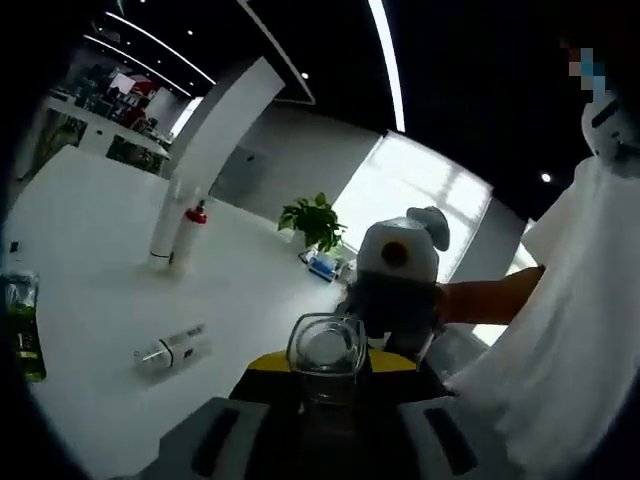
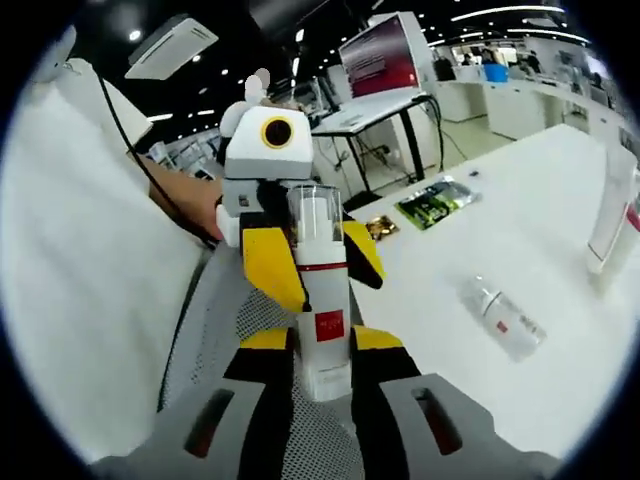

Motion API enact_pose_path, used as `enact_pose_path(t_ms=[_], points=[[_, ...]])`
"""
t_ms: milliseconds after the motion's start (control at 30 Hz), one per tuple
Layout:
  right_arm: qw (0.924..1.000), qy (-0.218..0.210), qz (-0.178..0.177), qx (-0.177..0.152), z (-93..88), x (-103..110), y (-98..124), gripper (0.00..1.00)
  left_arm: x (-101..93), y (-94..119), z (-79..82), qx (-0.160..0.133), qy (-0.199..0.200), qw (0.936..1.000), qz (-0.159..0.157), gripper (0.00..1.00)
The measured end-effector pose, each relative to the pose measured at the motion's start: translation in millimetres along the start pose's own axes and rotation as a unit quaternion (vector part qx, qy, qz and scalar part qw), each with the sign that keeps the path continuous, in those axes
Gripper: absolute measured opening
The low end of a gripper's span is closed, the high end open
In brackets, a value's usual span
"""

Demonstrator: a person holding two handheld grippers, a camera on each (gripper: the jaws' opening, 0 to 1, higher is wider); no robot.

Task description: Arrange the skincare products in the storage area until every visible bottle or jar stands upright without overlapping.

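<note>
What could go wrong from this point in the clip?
1. Both grippers seem to hold one white pump bottle above the table: the right gripper at its base, the left gripper near its clear cap. An uneven release could drop it.
2. A small clear bottle lies on its side; it may roll if nudged.
3. The tall white tube and red-capped bottle stand close together, easily toppled.

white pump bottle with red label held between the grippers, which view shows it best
The right gripper view: the white pump bottle with red label and clear cap stands full-length between both hand-held grippers' yellow pads. The left gripper view mostly gives its clear cap end-on.
</note>
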State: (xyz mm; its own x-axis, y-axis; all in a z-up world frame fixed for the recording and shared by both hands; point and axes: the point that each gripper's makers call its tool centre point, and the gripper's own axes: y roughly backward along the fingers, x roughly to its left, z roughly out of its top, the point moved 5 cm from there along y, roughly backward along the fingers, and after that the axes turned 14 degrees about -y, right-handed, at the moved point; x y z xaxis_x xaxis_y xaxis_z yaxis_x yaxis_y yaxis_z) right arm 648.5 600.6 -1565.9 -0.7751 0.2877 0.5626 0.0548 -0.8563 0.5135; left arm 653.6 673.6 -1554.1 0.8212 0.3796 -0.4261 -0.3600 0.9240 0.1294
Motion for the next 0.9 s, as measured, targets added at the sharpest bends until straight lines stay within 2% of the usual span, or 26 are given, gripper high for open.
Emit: enact_pose_path(t_ms=[67,100,167,233,333,433,600,667,767,900], points=[[0.9997,-0.005,-0.017,-0.019,2.1,-2,-1,0.18,7.4,1,1.4,-0.002,0.012,0.9993,0.034,0.25],[0.9991,-0.010,-0.033,-0.026,2.9,-5,-1,0.18,8.8,1,1.4,-0.002,0.009,0.9991,0.042,0.26],[0.9984,-0.021,-0.041,-0.032,3.1,-5,-4,0.18,9.5,1,3.0,-0.001,-0.009,0.9984,0.057,0.27],[0.9962,-0.014,-0.074,-0.044,4.9,-7,-7,0.18,13.8,2,2.8,0.001,-0.014,0.9969,0.078,0.27],[0.9915,-0.012,-0.110,-0.068,10.4,-7,-10,0.18,16.6,3,5.0,-0.006,-0.015,0.9958,0.090,0.28],[0.9860,-0.001,-0.148,-0.077,14.4,-8,-13,0.18,20.4,6,6.1,-0.011,-0.009,0.9945,0.103,0.27],[0.9779,0.021,-0.192,-0.081,19.0,-6,-19,0.18,24.8,7,4.1,-0.007,0.004,0.9934,0.115,0.27],[0.9739,0.020,-0.211,-0.081,20.8,-5,-21,0.18,26.2,6,-0.7,0.004,0.034,0.9931,0.112,0.27],[0.9723,0.027,-0.219,-0.076,21.2,-4,-25,0.19,28.9,10,-0.4,0.001,0.039,0.9930,0.111,0.26],[0.9753,0.015,-0.206,-0.077,21.2,-4,-25,0.19,28.0,12,0.1,-0.003,0.049,0.9935,0.103,0.25]])
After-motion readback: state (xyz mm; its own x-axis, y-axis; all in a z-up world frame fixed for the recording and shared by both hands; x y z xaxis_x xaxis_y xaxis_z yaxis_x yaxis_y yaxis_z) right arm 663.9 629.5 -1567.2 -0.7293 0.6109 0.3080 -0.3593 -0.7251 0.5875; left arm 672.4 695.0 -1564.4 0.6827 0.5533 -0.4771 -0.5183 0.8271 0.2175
